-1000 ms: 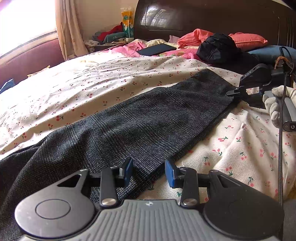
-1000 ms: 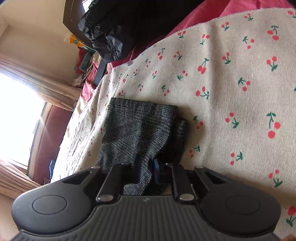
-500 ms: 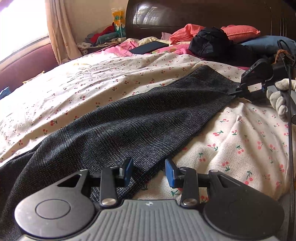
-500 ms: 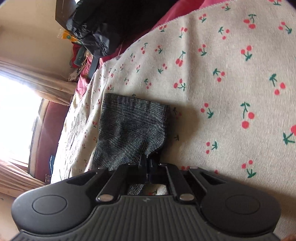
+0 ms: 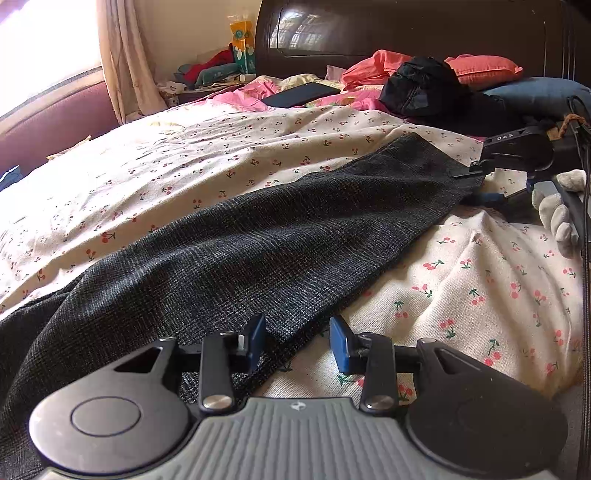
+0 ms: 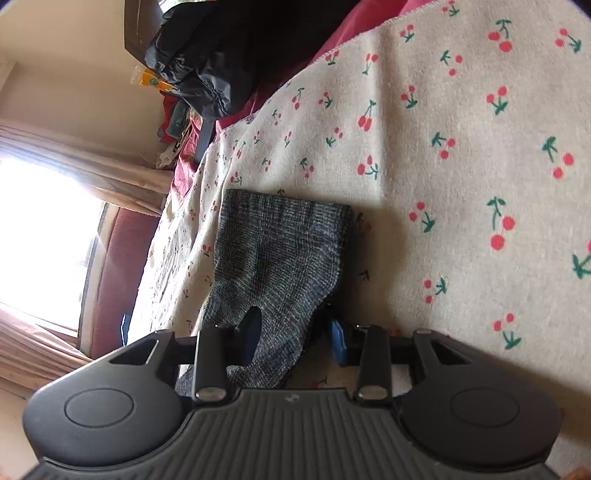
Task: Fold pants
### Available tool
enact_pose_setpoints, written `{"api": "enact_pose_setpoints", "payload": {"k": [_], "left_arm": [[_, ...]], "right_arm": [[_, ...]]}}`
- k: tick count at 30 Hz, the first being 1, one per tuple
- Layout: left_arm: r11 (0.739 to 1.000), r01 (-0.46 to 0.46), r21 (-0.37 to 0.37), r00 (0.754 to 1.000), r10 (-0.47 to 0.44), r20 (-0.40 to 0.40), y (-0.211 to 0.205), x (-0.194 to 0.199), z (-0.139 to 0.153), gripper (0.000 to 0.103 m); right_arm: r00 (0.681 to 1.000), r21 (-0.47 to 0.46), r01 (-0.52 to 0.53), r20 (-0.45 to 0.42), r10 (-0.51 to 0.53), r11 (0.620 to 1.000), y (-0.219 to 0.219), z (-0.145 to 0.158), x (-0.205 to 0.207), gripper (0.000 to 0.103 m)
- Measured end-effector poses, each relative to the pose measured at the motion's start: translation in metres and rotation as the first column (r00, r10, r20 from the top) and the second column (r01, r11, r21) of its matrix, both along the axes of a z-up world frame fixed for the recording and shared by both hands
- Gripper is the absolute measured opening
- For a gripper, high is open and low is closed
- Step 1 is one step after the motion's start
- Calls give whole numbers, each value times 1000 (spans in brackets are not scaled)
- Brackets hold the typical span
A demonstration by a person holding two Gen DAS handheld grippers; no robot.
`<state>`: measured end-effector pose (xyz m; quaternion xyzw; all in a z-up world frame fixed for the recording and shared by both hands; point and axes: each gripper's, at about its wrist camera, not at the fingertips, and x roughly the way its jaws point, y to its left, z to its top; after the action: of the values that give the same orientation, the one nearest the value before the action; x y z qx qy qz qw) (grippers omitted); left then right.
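Where stretched across bedsheet [image 5: 192, 155], pants [image 5: 258, 251]: dark grey weave.

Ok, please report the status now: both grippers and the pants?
Left gripper open at pants edge. Right gripper open around the hem. Pants flat on bedsheet. Nothing in the way.

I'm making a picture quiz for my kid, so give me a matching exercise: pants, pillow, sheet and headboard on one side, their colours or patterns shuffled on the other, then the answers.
Things:
1. pants
2. pillow
3. sheet
4. headboard

Colours or patterns:
a. dark glossy brown
b. cream with red cherries
c. coral
d. dark grey weave

Pairs: 1-d, 2-c, 3-b, 4-a
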<state>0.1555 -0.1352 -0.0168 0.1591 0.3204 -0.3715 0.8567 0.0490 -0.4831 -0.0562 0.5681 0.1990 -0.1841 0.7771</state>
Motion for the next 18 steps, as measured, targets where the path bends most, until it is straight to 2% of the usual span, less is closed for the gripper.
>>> {"api": "enact_pose_setpoints", "payload": {"k": [4,10,11,12,13,14,15,17,18], "left_arm": [[1000,-3,-12,1000,3,-5,-1,3,-4,50],[1000,1,-2,1000,-1,-2,-7,7,-1,50],[1000,0,1,1000,0,-4,-8,8,-2,51],[1000,-1,4,1000,1,-7,-9,9,-1,51],[1000,-2,6,1000,2,-8,-9,8,1,51],[1000,-1,0,1000,1,0,-9,7,5,51],[1000,2,-14,1000,-2,18,-8,4,9,51],[999,8,-32,998,-6,55,-6,1,13,52],[999,4,-32,999,-3,50,-6,3,11,55]], "right_arm": [[999,-12,3,33,-2,1000,0,-11,3,38],[991,0,-37,126,37,999,3,-19,56,38],[993,12,-42,109,41,999,3,-17,65,31],[995,40,-45,95,41,998,2,-14,70,9],[992,73,-48,117,40,996,1,-8,71,7],[981,81,-61,189,44,995,1,5,67,6],[971,52,-73,231,59,996,2,18,64,6],[965,-58,-80,246,92,995,9,45,61,6],[965,-58,-80,246,92,995,9,45,61,6]]}}
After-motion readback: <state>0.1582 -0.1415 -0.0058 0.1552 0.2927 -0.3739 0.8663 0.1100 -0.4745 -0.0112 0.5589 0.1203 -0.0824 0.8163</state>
